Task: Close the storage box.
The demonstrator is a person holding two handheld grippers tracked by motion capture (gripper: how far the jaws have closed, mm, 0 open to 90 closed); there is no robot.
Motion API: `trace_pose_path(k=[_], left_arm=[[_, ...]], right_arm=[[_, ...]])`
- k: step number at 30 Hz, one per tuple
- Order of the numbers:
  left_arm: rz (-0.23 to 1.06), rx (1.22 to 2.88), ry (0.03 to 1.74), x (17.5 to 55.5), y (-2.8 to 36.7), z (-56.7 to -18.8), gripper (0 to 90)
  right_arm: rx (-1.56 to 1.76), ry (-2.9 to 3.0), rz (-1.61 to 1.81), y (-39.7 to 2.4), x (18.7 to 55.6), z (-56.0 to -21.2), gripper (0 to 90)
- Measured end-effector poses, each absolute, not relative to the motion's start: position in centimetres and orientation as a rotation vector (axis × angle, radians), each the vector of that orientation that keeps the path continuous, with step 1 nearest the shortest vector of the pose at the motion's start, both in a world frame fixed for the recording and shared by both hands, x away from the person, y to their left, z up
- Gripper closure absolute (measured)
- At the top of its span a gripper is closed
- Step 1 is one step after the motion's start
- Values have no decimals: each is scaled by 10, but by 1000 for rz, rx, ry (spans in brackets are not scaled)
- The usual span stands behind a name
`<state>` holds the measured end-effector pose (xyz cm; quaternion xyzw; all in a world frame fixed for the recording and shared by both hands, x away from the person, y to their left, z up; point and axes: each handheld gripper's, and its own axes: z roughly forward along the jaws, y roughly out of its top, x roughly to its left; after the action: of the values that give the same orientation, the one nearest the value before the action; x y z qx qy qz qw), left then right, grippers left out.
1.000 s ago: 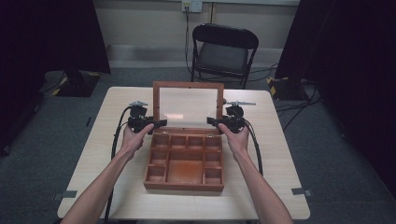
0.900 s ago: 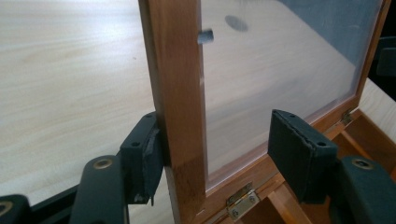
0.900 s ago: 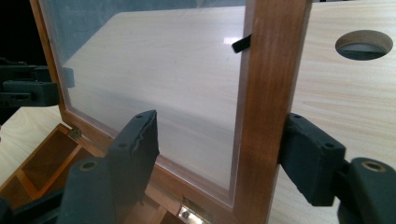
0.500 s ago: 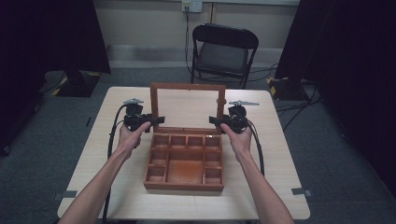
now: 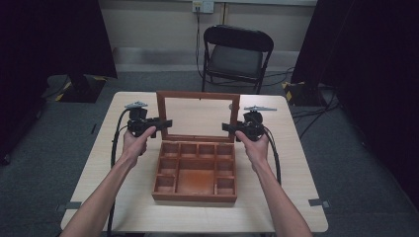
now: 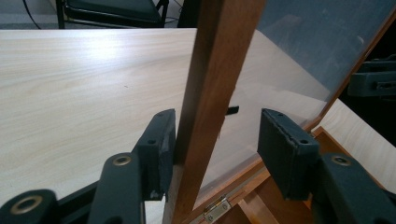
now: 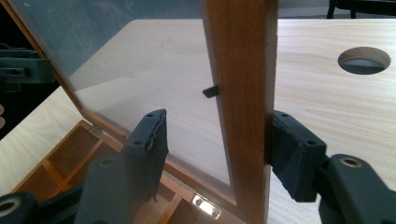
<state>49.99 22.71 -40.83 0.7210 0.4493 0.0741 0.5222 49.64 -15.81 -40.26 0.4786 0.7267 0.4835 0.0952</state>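
A wooden box (image 5: 193,196) with several compartments lies on the table, its glass-paned lid (image 5: 197,95) standing nearly upright. My left gripper (image 5: 165,123) straddles the lid's left rail (image 6: 210,84). One pad (image 6: 159,144) touches the wood and the other stands apart on the glass side; these jaws have just been closing. My right gripper (image 5: 227,127) straddles the right rail (image 7: 243,93). Its outer pad (image 7: 292,149) lies against the wood and the inner pad sits off it; its jaws have narrowed a little. In the gripper views, the left gripper (image 6: 217,116) and right gripper (image 7: 217,116) both have the rail between their jaws.
The light wooden table (image 5: 296,163) has a round hole (image 7: 364,59) at the far right. A black folding chair (image 5: 236,52) stands behind it. Dark curtains flank the room. Brass hinges (image 6: 215,208) join lid and box.
The lid has swung from leaning back to nearly upright. Both hands stayed at its side rails, the left one rising slightly.
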Motion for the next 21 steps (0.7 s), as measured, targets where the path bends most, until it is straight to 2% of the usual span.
trace_pose_path(k=[11, 14, 16, 21], left_arm=[[154, 1690, 1048, 497, 232, -405, 521], [153, 1693, 1042, 497, 233, -404, 530], [156, 1702, 1044, 496, 233, -404, 529], [153, 1711, 1043, 494, 233, -403, 527]], right_arm=[[1388, 2157, 1483, -156, 497, -395, 361], [1381, 2134, 1504, -157, 496, -392, 371], [1377, 2122, 1513, -158, 495, -390, 421], [1374, 2125, 1521, -160, 493, -390, 432]])
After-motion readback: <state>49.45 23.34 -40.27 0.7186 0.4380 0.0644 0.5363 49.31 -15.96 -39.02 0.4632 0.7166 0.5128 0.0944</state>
